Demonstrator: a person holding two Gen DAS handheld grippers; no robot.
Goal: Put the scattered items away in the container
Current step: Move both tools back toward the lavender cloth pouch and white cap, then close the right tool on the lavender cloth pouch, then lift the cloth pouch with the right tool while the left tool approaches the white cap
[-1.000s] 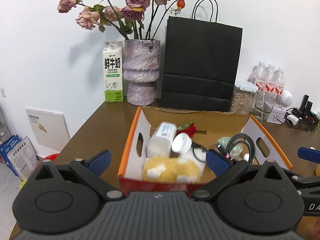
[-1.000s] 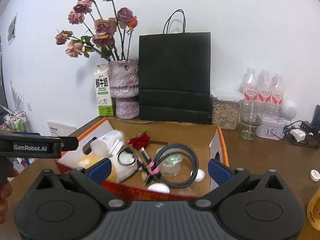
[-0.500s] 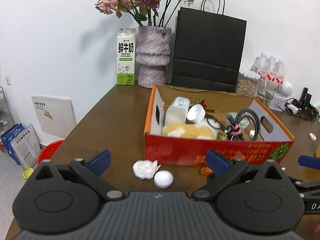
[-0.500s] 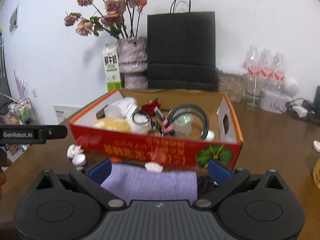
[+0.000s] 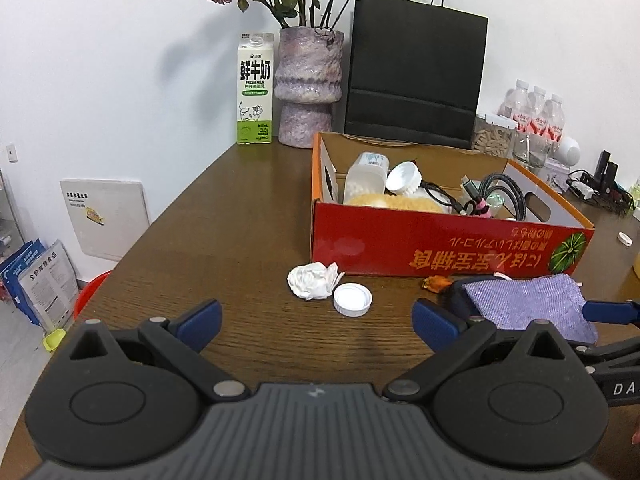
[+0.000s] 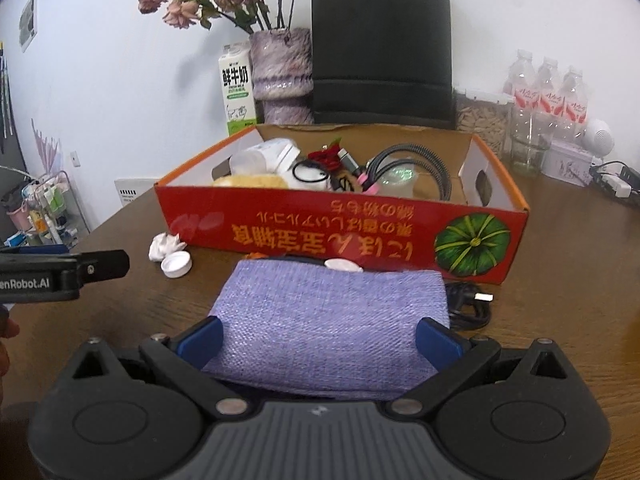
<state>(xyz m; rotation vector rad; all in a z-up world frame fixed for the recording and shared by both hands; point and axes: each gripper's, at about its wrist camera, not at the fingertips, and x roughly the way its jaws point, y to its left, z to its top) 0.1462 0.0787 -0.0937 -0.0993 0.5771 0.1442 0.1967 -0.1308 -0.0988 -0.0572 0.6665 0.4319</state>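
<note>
A red cardboard box [image 5: 440, 240] [image 6: 340, 236] holds a bottle, a yellow plush, cables and other items. In front of it lie a crumpled white tissue [image 5: 312, 280] [image 6: 164, 246], a white cap [image 5: 353, 299] [image 6: 176, 264], a small orange scrap [image 5: 436, 282] and a purple woven pouch [image 5: 528, 306] [image 6: 332, 320]. My left gripper [image 5: 316, 320] is open and empty, low over the table just before the cap. My right gripper [image 6: 320, 336] is open, its fingers on either side of the pouch's near end. A black plug and cord [image 6: 472, 300] lie by the pouch.
A milk carton [image 5: 255, 88], a vase of dried roses [image 5: 308, 88] and a black paper bag [image 5: 416, 76] stand behind the box. Water bottles [image 6: 548, 96], a jar and a glass stand at the back right. A white cap [image 5: 624, 239] lies right of the box.
Both grippers have drawn back from over the box and dropped toward the table in front of it. The pouch, tissue and cap have come into view; the right fingers now flank the pouch.
</note>
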